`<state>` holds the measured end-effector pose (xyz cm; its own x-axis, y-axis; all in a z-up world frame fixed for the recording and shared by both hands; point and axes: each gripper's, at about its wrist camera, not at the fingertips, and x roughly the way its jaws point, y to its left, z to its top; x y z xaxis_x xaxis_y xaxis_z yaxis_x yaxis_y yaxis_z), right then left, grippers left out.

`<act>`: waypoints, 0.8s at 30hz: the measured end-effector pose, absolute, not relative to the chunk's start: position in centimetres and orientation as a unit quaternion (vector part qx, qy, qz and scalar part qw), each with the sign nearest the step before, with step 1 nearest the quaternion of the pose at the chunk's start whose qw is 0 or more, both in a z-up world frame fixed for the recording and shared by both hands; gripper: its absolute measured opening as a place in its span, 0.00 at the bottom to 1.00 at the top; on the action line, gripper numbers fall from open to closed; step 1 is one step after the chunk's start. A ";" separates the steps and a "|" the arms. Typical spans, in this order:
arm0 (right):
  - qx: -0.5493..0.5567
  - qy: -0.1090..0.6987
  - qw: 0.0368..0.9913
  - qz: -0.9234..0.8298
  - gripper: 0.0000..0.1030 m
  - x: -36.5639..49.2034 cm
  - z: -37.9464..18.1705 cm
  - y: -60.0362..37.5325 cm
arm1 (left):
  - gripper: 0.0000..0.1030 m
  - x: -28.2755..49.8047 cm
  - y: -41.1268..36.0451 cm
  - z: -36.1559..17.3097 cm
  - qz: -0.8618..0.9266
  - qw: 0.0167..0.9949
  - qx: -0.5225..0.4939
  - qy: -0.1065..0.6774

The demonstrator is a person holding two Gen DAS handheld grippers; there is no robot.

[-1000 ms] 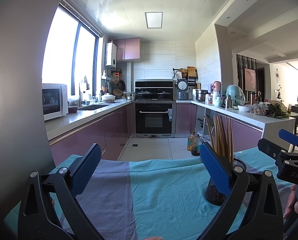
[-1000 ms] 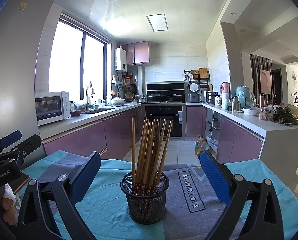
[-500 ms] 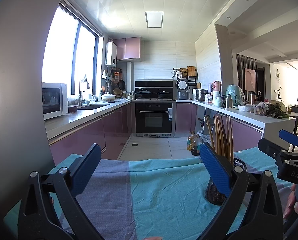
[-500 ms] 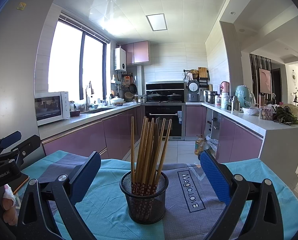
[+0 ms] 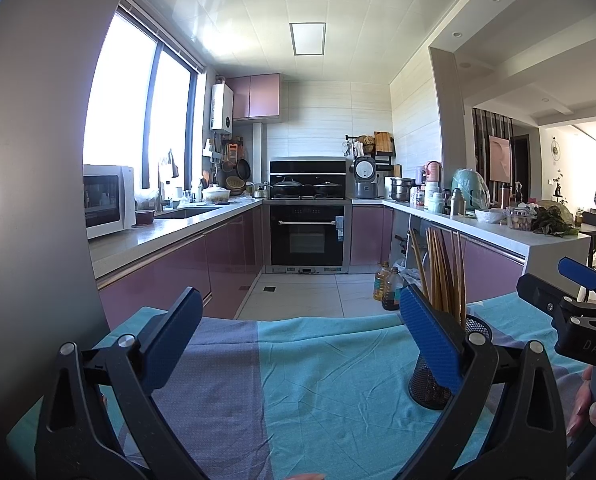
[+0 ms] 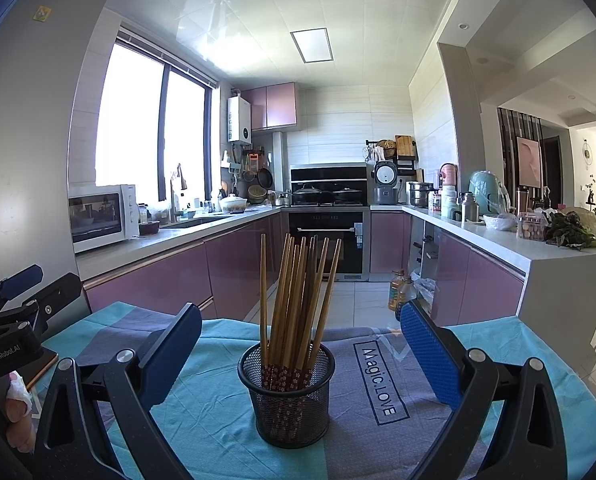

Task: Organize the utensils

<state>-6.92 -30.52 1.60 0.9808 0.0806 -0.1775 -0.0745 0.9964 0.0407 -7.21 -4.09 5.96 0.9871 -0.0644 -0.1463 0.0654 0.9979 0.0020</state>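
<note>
A black mesh cup [image 6: 288, 394] holding several brown chopsticks [image 6: 298, 292] stands upright on the teal and grey tablecloth [image 6: 378, 432]. My right gripper [image 6: 298, 350] is open and empty, with the cup centred between its blue pads, just beyond the tips. My left gripper [image 5: 298, 338] is open and empty over bare cloth [image 5: 318, 380]. In the left wrist view the cup [image 5: 430, 384] sits partly behind the right finger, with the chopsticks [image 5: 442, 272] rising above it.
The other gripper shows at the right edge of the left wrist view [image 5: 570, 312] and at the left edge of the right wrist view [image 6: 14, 320]. The table's far edge drops to a tiled kitchen floor [image 5: 306, 292]. Purple cabinets and counters lie beyond.
</note>
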 end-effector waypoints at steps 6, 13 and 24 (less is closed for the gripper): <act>0.017 0.089 0.995 0.039 0.93 -6.9 1.6 -30.5 | 0.94 -7.2 -4.1 6.0 -0.033 0.997 0.003 0.074; 0.017 0.090 0.995 0.039 0.93 -6.9 1.6 -30.5 | 0.94 -7.2 -4.1 6.0 -0.033 0.997 0.004 0.074; 0.018 0.090 0.995 0.038 0.93 -7.0 1.4 -30.5 | 0.94 -7.2 -4.1 6.0 -0.033 0.997 0.004 0.074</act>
<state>-6.95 -30.54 1.44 0.9807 0.0791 -0.1787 -0.0724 0.9964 0.0436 -7.20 -4.12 5.97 0.9869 -0.0643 -0.1477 0.0654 0.9979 0.0028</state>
